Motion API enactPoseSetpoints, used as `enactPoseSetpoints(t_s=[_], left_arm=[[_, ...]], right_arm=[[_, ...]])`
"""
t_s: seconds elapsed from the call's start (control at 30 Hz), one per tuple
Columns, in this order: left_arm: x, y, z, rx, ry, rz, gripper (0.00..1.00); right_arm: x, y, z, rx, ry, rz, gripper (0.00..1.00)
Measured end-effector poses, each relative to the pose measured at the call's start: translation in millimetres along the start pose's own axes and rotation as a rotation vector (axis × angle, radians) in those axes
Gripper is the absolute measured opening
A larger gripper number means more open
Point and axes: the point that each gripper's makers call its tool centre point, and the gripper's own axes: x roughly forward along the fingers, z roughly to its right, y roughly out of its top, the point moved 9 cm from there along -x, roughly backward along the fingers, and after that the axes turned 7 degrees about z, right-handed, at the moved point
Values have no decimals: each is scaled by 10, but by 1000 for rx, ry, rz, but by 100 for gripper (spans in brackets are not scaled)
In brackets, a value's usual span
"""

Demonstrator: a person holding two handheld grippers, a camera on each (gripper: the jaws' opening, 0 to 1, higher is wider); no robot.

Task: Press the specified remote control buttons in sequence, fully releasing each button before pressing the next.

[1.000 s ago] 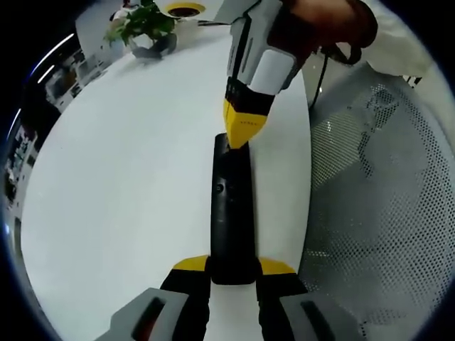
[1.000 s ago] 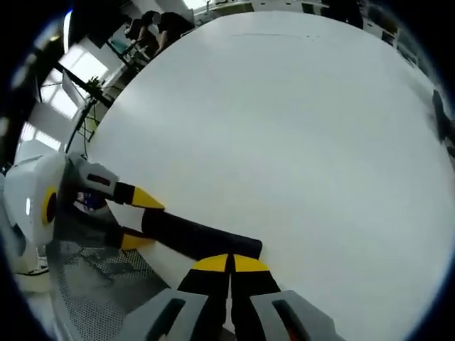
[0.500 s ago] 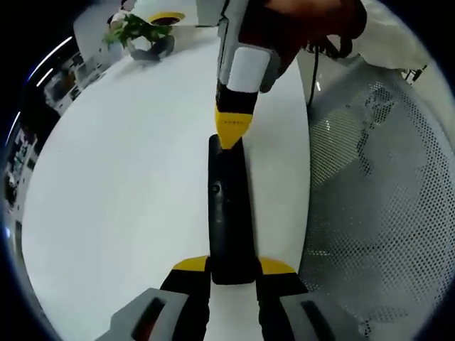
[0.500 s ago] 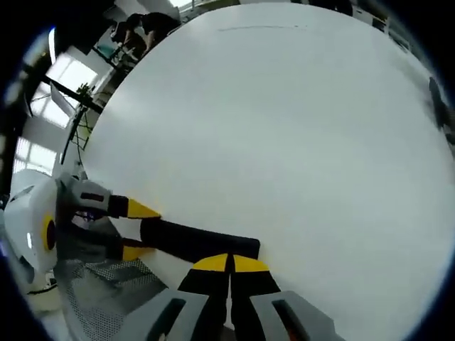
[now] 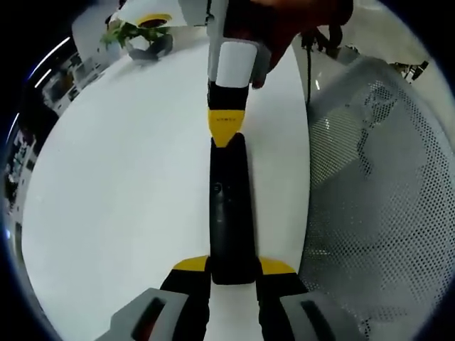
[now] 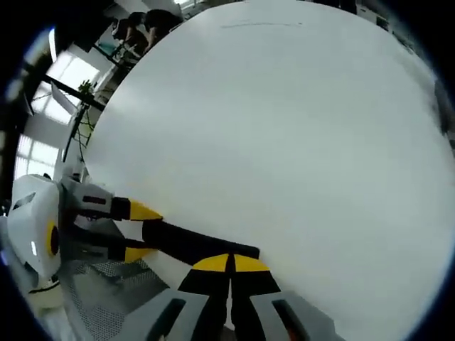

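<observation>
A long black remote control [image 5: 229, 206] lies on the white table [image 5: 121, 185] near its edge. My left gripper [image 5: 233, 267] is shut on the remote's near end, yellow tips on both sides. My right gripper [image 5: 225, 128] comes in from the top of the left gripper view, shut, its yellow tip at the remote's far end. In the right gripper view my right gripper [image 6: 231, 263] is shut, its tips just over the remote [image 6: 192, 241]; my left gripper [image 6: 135, 231] holds the other end at the left.
A potted plant [image 5: 138, 32] and a yellow-ringed dish [image 5: 153, 18] stand at the table's far end. A grey mesh chair [image 5: 377, 199] is beside the table edge on the right. The wide white tabletop [image 6: 284, 128] stretches ahead in the right gripper view.
My right gripper has drawn back along the remote, from over its upper part to its far end. The left gripper and remote have stayed put.
</observation>
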Motion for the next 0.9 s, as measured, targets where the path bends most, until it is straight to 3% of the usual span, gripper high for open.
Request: enactPoseSetpoints(t_s=[0.27,0.5,0.77,0.83,0.9], left_arm=[[-3,-5,2,-5,1,4,24],[-2,-6,3,-12,5,7,24],[3,9,4,-12,9,-5,24],[5,3,2,-13,9,0,24],[0,-1,4,-15,8,5,24]], right_arm=[[16,-15,10,1,-8,-3,0],[27,-42,-46,-51,-65,20,0],[33,-19,-28,-53,-50,9,0],[51,-38,-73,-27,4,-5,0],[71,-43,-84,-37,-1,-7,0]])
